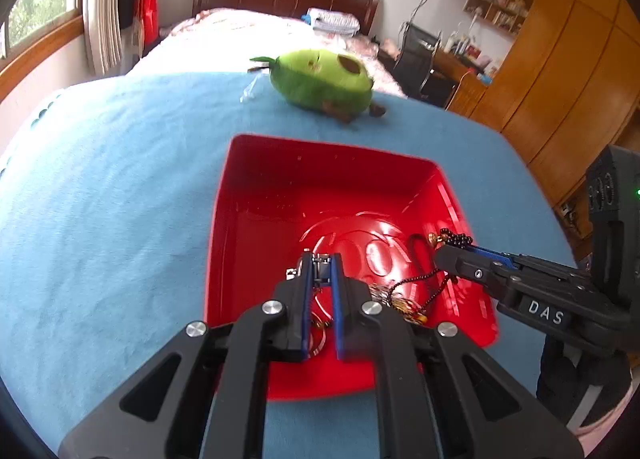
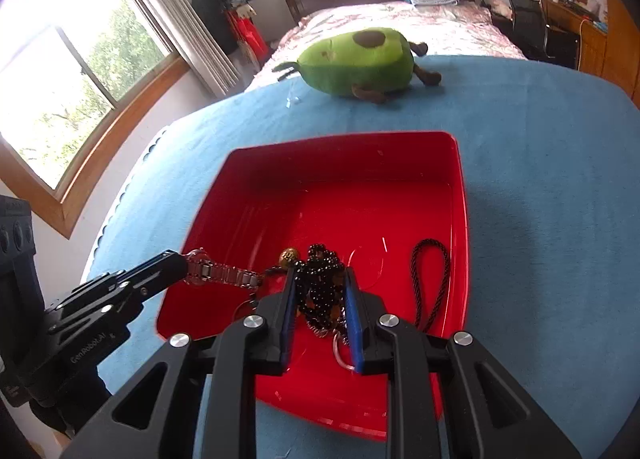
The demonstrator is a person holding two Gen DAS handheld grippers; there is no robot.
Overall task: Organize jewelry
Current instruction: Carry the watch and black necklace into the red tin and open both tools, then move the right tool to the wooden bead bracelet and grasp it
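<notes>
Red tray (image 2: 460,195) on a blue cloth (image 2: 540,179), serving as the collecting place for the jewelry. Left claw (image 1: 321,259): shut tight on the end of a metal link bracelet (image 2: 224,273), holding it over the tray's near left corner. Right claw (image 2: 320,283): closed on a bunch of black beads (image 2: 324,279) with a gold bead, kept above the tray floor. Black cord loop (image 2: 430,283) lies inside, by the right wall. Plush avocado (image 2: 360,59) sits beyond, well apart.
</notes>
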